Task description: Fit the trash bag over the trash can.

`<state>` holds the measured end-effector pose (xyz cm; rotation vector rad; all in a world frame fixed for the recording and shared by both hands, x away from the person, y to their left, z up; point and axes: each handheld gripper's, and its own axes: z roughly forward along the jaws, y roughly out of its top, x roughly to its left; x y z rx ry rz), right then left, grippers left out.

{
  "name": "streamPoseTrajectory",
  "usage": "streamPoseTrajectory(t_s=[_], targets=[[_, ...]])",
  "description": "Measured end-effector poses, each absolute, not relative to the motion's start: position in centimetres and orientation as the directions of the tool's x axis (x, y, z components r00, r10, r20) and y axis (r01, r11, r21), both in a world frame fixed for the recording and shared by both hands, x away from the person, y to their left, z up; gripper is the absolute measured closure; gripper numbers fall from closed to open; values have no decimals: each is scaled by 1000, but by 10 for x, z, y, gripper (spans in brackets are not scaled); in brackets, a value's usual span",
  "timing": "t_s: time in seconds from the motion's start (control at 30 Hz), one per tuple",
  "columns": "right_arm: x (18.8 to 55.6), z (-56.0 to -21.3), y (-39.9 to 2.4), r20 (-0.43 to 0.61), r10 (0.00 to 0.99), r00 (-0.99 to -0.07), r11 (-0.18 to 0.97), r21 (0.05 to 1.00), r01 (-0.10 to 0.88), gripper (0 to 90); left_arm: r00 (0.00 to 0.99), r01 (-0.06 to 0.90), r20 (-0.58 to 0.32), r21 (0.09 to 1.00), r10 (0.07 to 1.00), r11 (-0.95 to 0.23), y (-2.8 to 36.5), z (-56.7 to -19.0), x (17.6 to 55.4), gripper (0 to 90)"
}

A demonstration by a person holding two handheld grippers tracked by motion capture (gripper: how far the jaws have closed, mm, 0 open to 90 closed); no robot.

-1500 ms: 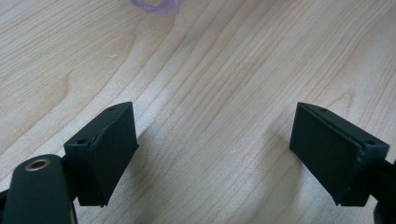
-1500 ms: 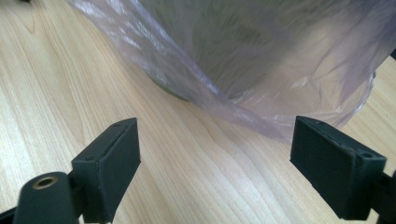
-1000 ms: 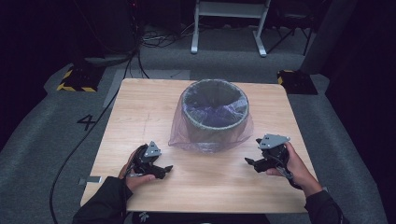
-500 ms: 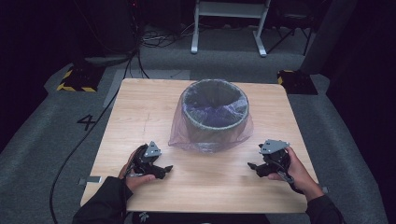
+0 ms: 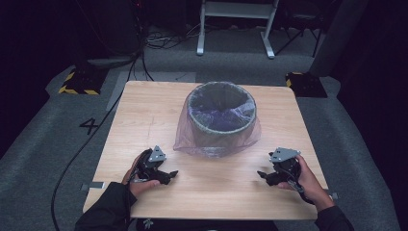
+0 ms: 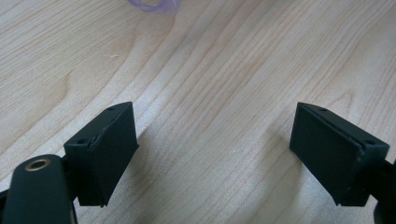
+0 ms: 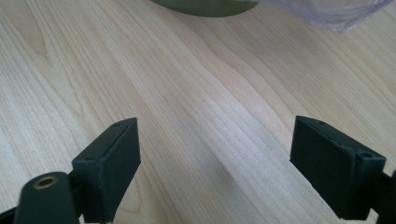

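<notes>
A round grey bin (image 5: pixel 220 118) lined with a purple see-through bag (image 5: pixel 250 137) stands at the middle of the wooden table (image 5: pixel 144 115). The bag drapes over the rim and down the outside to the tabletop. My left gripper (image 5: pixel 169 175) rests low at the front left, open, with bare wood between its jaws (image 6: pixel 215 154). My right gripper (image 5: pixel 262 175) sits at the front right, open too, over bare wood (image 7: pixel 215 158). The bin's base (image 7: pixel 205 5) and the bag's hem (image 7: pixel 327 14) show at the top of the right gripper view.
A strip of the bag's edge (image 6: pixel 154 5) lies at the top of the left gripper view. Around the table is grey carpet with a black cable (image 5: pixel 82 149) at the left, yellow-striped blocks (image 5: pixel 77 82) and a white stand's legs (image 5: pixel 235 29) behind.
My right gripper has drifted down and slightly toward the table's front edge. The left gripper, bin and bag have stayed put.
</notes>
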<state>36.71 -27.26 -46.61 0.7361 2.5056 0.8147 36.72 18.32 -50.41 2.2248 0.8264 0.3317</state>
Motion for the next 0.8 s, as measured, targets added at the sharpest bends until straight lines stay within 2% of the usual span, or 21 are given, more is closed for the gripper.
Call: streamPoseTrajectory(t_s=[0.8], targets=[[357,-487,-309,-132,679,-722,598,669,440,161,760,462,-11,713,650,-528,183,-504,367,143]])
